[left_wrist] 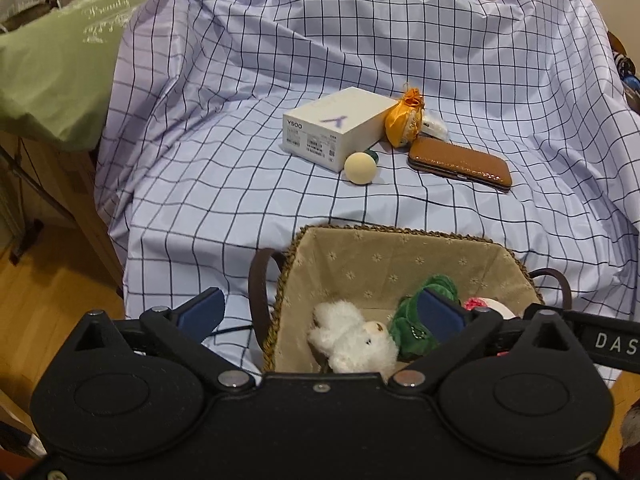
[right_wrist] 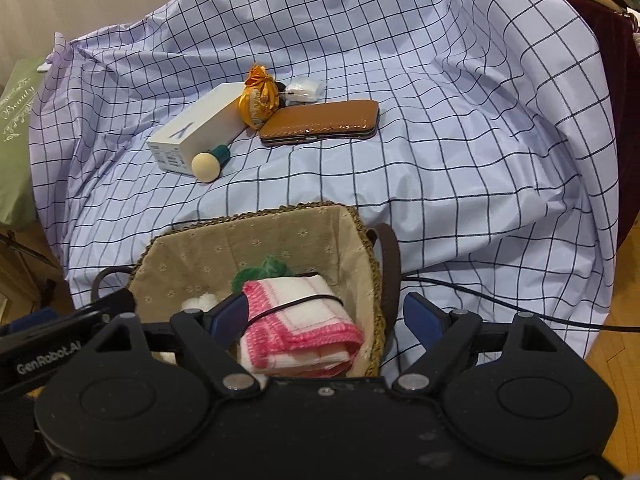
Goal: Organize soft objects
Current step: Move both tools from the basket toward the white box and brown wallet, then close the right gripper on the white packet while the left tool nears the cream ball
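My left gripper (left_wrist: 320, 312) hangs over the basket (left_wrist: 400, 236) with its jaws spread wide and holding nothing; the white plush toy (left_wrist: 352, 340) lies below them beside a green plush (left_wrist: 416, 320); my right gripper (right_wrist: 332, 316) is also open and empty above the folded pink-and-white cloth (right_wrist: 304, 320), which rests in the basket with a black band around it; these things are light and squashy, so a pinch across the bulk would do; the orange pouch (left_wrist: 404, 120) on the checked sheet (left_wrist: 240, 200) looks soft too, best taken at its knotted top.
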`<state>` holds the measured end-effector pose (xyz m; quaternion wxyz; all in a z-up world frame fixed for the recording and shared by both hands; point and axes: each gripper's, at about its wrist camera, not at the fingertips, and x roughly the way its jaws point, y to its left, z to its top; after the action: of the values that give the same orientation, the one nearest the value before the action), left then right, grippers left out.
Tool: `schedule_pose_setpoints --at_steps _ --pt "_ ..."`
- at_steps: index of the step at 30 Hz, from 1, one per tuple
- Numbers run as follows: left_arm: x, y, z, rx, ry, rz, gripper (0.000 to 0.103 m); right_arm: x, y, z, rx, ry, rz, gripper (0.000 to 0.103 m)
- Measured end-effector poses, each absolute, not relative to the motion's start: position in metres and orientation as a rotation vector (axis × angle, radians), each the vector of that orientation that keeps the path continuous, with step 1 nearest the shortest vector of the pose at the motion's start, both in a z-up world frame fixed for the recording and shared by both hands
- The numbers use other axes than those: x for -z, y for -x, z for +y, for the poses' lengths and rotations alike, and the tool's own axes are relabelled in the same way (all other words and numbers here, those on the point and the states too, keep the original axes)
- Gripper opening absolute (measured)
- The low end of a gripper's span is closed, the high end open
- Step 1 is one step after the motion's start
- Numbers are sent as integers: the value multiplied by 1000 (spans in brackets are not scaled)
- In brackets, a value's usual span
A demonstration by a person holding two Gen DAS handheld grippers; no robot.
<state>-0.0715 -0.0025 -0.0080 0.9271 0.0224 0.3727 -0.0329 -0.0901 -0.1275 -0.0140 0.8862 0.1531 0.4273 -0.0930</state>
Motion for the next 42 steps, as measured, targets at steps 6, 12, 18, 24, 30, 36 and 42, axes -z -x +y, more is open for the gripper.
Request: schedule_pose_setpoints --at_steps 6,12,18,24,30,36,42 --pt "8 65 -7 69 -91 766 99 14 85 -133 226 -313 874 87" --pt "4 59 -10 83 -87 744 100 11 78 -135 254 -298 837 91" --pt "3 44 -11 75 -100 749 100 13 61 -140 254 -315 845 92" --pt "4 19 -6 88 -75 785 100 17 38 -146 250 -320 868 93" --pt "8 -5 -10 98 -100 792 99 17 6 -152 250 -312 876 93" --pt "13 -35 -13 107 -90 807 99 15 -31 -158 245 -274 877 93" --pt "22 -61 -15 109 -85 830 99 12 -68 -160 222 -232 866 92"
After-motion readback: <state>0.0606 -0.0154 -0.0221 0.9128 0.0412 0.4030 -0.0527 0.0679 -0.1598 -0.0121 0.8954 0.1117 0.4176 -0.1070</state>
